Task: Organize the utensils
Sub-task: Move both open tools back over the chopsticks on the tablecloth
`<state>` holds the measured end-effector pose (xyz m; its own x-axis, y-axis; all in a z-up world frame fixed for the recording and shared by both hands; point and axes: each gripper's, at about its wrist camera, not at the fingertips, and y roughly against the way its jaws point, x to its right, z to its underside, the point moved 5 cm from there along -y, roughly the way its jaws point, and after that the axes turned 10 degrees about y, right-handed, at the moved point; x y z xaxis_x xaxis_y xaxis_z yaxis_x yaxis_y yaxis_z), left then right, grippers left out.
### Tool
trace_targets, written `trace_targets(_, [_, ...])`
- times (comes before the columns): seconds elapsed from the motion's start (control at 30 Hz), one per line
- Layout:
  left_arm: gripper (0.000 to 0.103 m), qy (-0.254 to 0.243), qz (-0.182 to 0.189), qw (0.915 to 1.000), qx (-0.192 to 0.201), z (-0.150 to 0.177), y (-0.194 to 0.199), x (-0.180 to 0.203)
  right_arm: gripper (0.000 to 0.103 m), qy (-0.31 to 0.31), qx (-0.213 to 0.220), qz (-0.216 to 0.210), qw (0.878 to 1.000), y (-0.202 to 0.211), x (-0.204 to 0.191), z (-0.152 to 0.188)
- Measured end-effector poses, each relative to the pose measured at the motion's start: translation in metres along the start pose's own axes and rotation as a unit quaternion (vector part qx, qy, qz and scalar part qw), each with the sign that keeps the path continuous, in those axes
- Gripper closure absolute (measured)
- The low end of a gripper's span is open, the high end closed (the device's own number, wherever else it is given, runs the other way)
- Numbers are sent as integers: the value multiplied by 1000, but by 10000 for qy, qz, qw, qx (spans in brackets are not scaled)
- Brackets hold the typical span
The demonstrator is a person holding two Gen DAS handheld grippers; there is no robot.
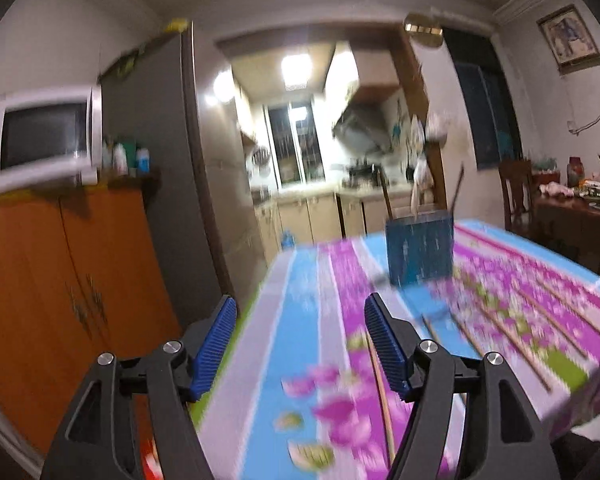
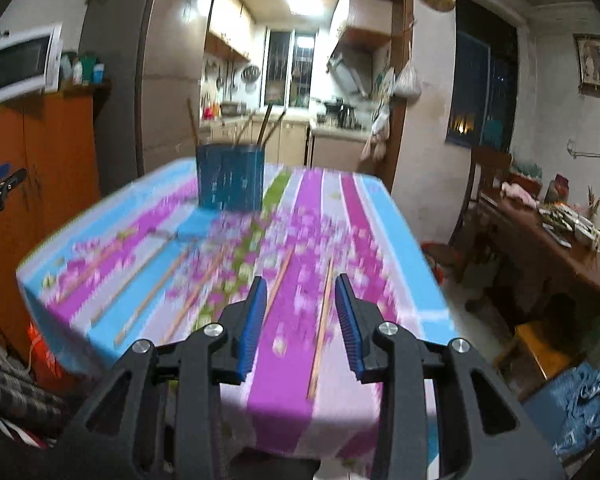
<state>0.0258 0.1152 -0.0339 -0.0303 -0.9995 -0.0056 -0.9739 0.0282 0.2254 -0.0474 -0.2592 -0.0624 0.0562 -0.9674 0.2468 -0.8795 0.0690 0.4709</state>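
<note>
The right tool (image 2: pixel 300 312) stood partly open with nothing between its blue pads; the left tool (image 1: pixel 300 344) gaped wider, likewise empty; neither touched anything. Several chopsticks lay loose on the flowered tabletop (image 2: pixel 404 248), and a few more stood upright in the blue holder (image 2: pixel 230 178) at the far end; the frames were smeared, so their exact count could not be told.

The relation that mattered was this: one chopstick (image 2: pixel 321 324) lay just ahead of the right tool, slightly to the right of its centre line, its long axis running almost straight away from the camera, nearly parallel to the pads; a second chopstick (image 2: pixel 282 280) lay close beside the left pad, slanted a little. The remaining sticks fanned out further left, well apart from that tool.

In the left wrist view, a chopstick (image 1: pixel 384 400) ran lengthwise under the left tool's right finger, with others off to the right; the holder (image 1: pixel 420 248) sat beyond them.

By my judgement the right hand was nearer a clean pick, since the stick already lay along its reach; the jaws would straddle it across its width.
</note>
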Motion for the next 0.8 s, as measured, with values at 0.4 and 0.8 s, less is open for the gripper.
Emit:
trace_targets(0.4, [44,174,-123,9922,-1226,126,29,19,69,165,-137,-445,9988,-2,-60,61])
trace_targets(0.8, [81,-335,1112,9845,-1313,106,2,94,69,131,-84,9,9999,-14,-37,63])
